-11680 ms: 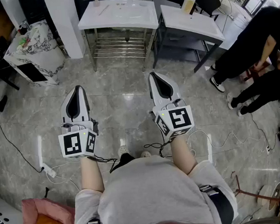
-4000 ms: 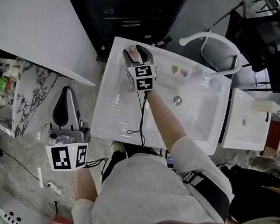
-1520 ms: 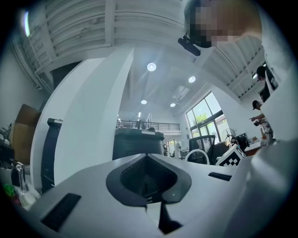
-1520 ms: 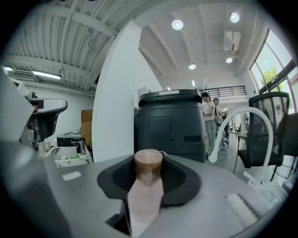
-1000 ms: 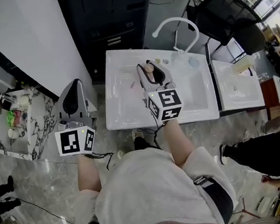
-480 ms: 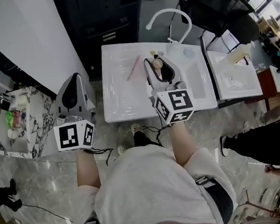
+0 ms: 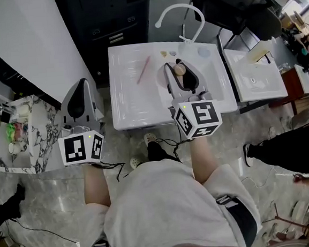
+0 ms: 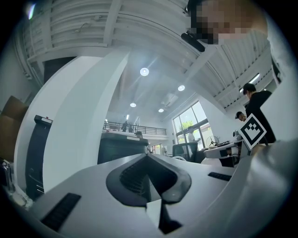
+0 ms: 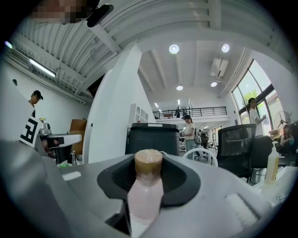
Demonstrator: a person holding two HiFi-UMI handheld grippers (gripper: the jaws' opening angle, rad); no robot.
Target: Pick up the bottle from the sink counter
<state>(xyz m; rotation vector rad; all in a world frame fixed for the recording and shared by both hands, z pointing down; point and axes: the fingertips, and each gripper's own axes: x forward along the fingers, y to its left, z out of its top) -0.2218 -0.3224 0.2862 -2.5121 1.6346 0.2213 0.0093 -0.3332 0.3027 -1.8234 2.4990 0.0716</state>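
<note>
Right gripper view, closest in: pinching a bottle (image 9: 145,195) between the fingers of the right gripper (image 9: 149,160), with the pale pink body toward the camera and the brown cap (image 9: 148,163) pointing away along the jaws. Behind the cap, only room and no counter surface, so probably lifted clear already.

From the head view, the same grip: right gripper (image 7: 177,65) out over the sink counter (image 7: 128,95), clamping the bottle (image 7: 179,69) above the basin side. Cannot tell from overhead how high off the surface.

To the left, holding nothing: left gripper (image 8: 148,155) with fingertips pressed together and empty. In the head view, parked off the counter's left edge (image 7: 81,82), taking no part.

As for progress, by judgement: done with the reach and the grasp, and seemingly with the lift too. Left to do, at most, carrying the bottle clear and keeping the hold steady.

Farther back on the counter: a pink stick (image 7: 143,70) lying flat, well apart from the bottle. A few small bits (image 7: 167,53) near the faucet (image 7: 180,16), too small to name. Beyond that, a dark cabinet (image 7: 118,16).

Hidden or unclear:
- Most of the bottle's body, buried inside the gripper in both views.
- Its base, cut off at the frame's bottom.
- Any label.
- Much of the basin, covered by the right gripper.
</note>
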